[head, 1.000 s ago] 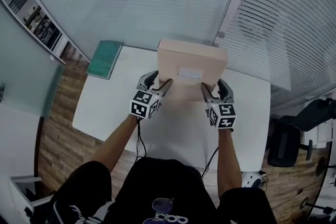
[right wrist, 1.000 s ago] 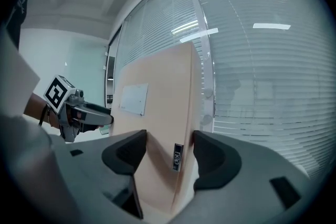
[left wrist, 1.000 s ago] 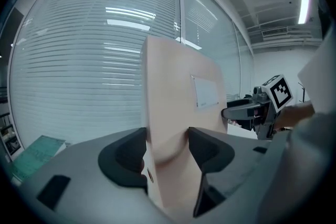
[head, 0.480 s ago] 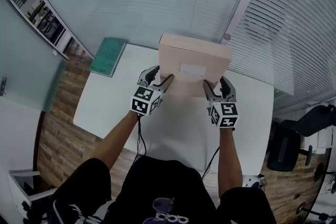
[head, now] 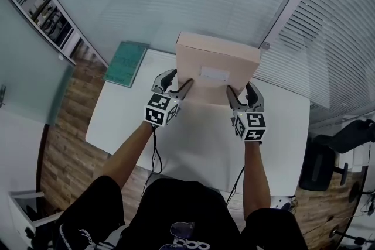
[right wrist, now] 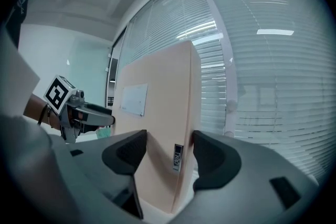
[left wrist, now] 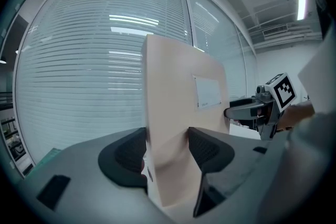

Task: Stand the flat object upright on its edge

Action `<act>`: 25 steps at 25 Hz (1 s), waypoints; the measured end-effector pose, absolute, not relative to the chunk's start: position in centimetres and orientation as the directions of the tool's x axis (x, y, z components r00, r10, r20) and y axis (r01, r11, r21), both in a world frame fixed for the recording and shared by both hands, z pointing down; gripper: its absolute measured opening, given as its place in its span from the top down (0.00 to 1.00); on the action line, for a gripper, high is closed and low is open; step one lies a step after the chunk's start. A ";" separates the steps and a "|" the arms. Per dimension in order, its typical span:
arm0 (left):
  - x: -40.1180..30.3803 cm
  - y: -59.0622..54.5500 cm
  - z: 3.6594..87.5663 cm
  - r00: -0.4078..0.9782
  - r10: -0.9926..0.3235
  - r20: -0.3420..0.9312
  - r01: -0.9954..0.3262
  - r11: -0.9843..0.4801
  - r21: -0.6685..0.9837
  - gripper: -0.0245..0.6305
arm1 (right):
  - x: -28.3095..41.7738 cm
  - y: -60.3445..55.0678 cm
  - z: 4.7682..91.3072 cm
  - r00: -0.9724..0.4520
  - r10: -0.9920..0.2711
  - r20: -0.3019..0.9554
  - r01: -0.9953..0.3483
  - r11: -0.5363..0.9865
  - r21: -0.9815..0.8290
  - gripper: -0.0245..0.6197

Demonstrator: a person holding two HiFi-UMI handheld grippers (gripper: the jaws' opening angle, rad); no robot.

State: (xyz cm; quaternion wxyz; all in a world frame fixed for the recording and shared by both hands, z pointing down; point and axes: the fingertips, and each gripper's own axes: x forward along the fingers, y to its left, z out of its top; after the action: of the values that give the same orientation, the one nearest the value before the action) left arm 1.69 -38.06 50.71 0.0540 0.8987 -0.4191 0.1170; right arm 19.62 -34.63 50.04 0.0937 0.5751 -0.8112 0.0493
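**Box on edge, clamped at both ends**

The flat tan box stands upright on its long edge in the upper middle of the frame, its broad face with a white label turned toward the person. Its lower edge is down at the white table; whether it bears on the top, I cannot tell. The left gripper clenches the box's left end, pads pressed to both faces. The right gripper grips the right end the same way, just above a small barcode sticker. A green pad lies at the table's upper left corner, and blinds fill the background.
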 end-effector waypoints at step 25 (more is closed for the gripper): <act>-13.7 -46.6 48.0 0.663 -0.714 0.224 -0.729 -0.684 -0.022 0.55 | 3.9 -42.0 47.2 -0.259 -0.949 0.182 -0.961 0.273 0.055 0.50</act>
State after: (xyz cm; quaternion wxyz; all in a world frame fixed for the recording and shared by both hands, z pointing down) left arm -13.71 -46.57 48.01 0.0349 0.9112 -0.3960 0.1079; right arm 3.95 -42.04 47.15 0.0895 0.6021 -0.7926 0.0336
